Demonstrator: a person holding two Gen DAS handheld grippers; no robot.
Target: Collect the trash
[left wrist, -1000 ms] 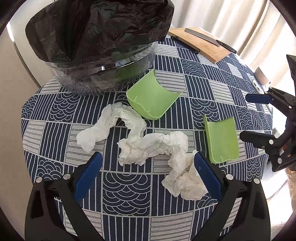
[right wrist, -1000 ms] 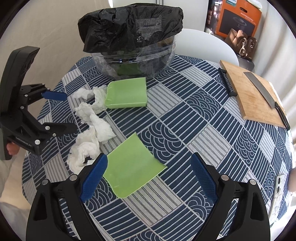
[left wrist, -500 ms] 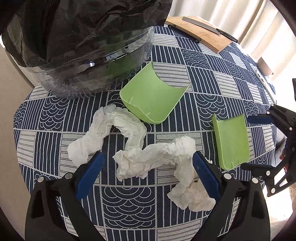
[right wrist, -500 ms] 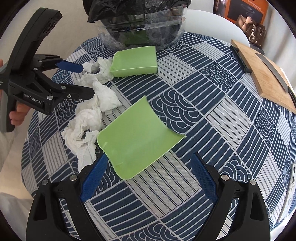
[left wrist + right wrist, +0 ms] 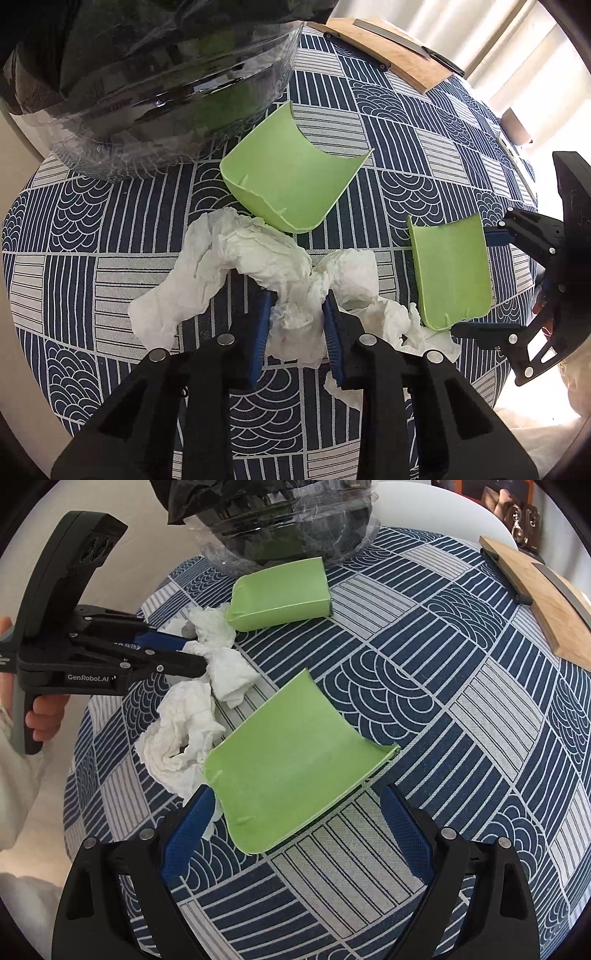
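A long crumpled white tissue (image 5: 229, 251) (image 5: 184, 720) lies on the patterned tablecloth (image 5: 110, 221). My left gripper (image 5: 297, 299) (image 5: 195, 653) is closing on its middle, and the blue pads pinch the paper. Right of it lies a curved green plastic piece (image 5: 291, 760) (image 5: 450, 273). My right gripper (image 5: 297, 794) (image 5: 472, 280) straddles its near end. Its jaws are closing, with the pads beside the piece's edges and not pressing on it. A second green piece (image 5: 291, 181) (image 5: 280, 590) lies against the clear bin (image 5: 147, 92) (image 5: 288, 520), which is lined with a black bag.
A wooden cutting board (image 5: 399, 55) (image 5: 535, 590) with a knife (image 5: 565, 587) on it sits at the table's far right. A hand (image 5: 44, 712) and a white sleeve hold the left gripper at the table's left edge. A white chair back stands behind the bin.
Both grippers came down toward the table. The left jaws went from wide to pinched on the tissue's middle. The right gripper now has the near green piece between its jaws.
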